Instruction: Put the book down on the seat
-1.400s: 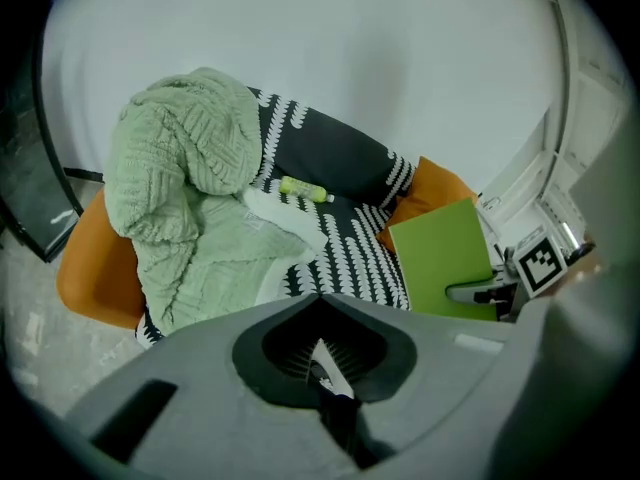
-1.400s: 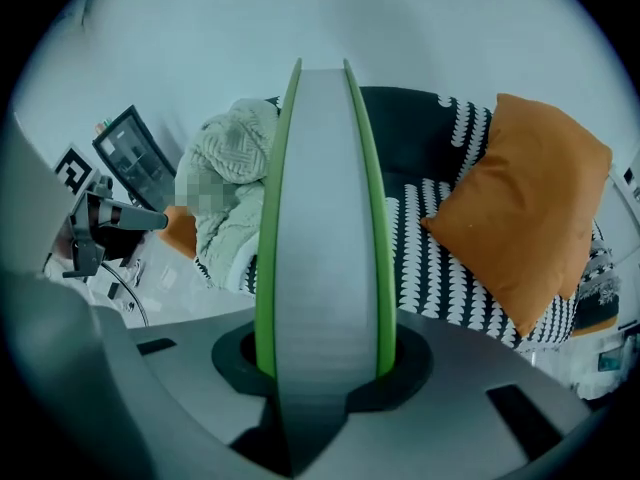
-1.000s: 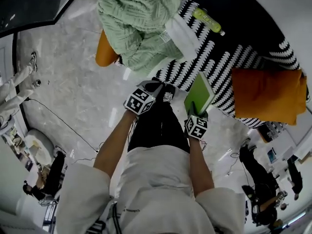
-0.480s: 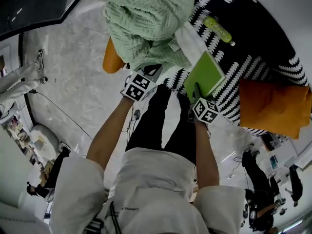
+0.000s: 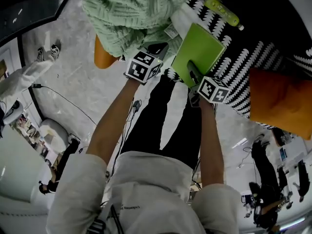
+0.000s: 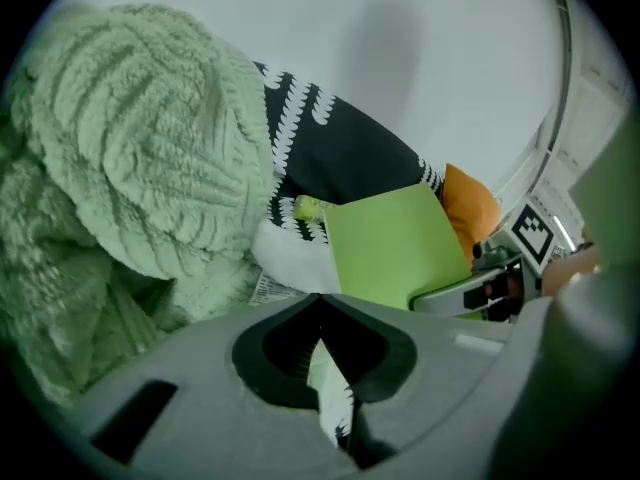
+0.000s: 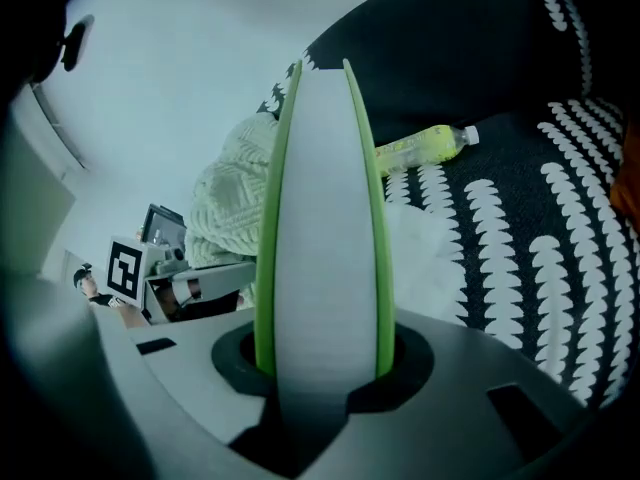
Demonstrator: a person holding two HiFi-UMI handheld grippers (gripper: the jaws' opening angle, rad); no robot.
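Forward both arms [image 5: 114,118] stretch: right gripper [image 5: 193,75] fingers clamp the green book [image 5: 200,47] over the seat [image 5: 243,57], left gripper [image 5: 157,49] fingers closed.

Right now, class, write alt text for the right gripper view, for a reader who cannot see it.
The tongs of the right gripper grip a green book edge-on, white pages facing the camera, upright at centre. Behind it lies a black seat with white markings, a yellow-green bottle on it, and a pale green knitted blanket at left.
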